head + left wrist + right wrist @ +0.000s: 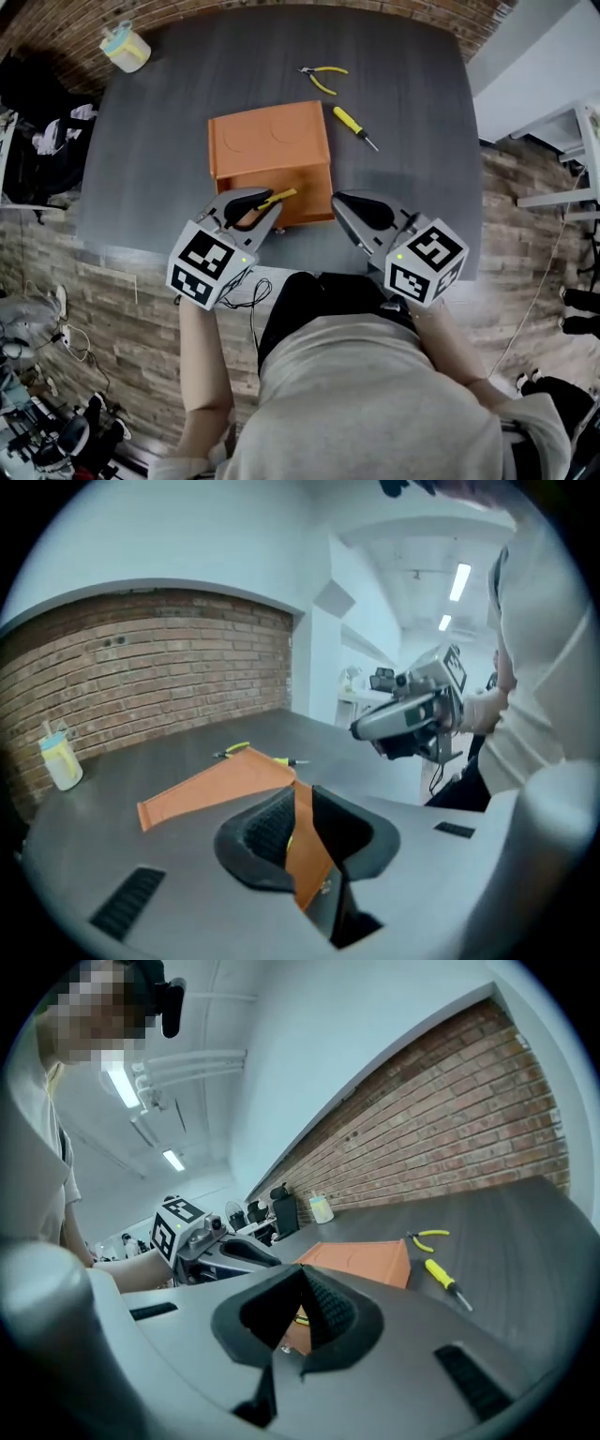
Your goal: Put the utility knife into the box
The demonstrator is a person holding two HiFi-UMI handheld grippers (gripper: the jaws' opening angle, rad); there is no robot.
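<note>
Dark grey table [403,112]: matt top with a faint grain and rounded corners. A brick wall [159,658] is curving round behind it.

The orange box [272,136] is sitting mid-table. It is flat-sided and smooth, looks like thin board, and has two faint circles pressed into its top panel. Its near side is showing a darker orange recess.

The left gripper [267,208] is reaching in at that near side. In the left gripper view its jaws are pinching a thin orange panel of the box edge-on, with a black ribbed pad on either side.

The utility knife [277,197] is a slim yellow bar. It is lying slantwise at the box's near opening, just beside the left jaws. I cannot tell whether it is fully inside.

The right gripper [339,202] is hovering just beside the box's near right corner. Its jaws are meeting at the tips and clamping nothing.

Beyond the box, on bare table:
- pliers [323,77] with curved yellow handles
- screwdriver [352,125] with a stubby yellow handle and a thin metal shaft, lying near the pliers but apart from them
- cup [125,47], pale and lidded, standing at the far left corner, well apart from everything else
</note>
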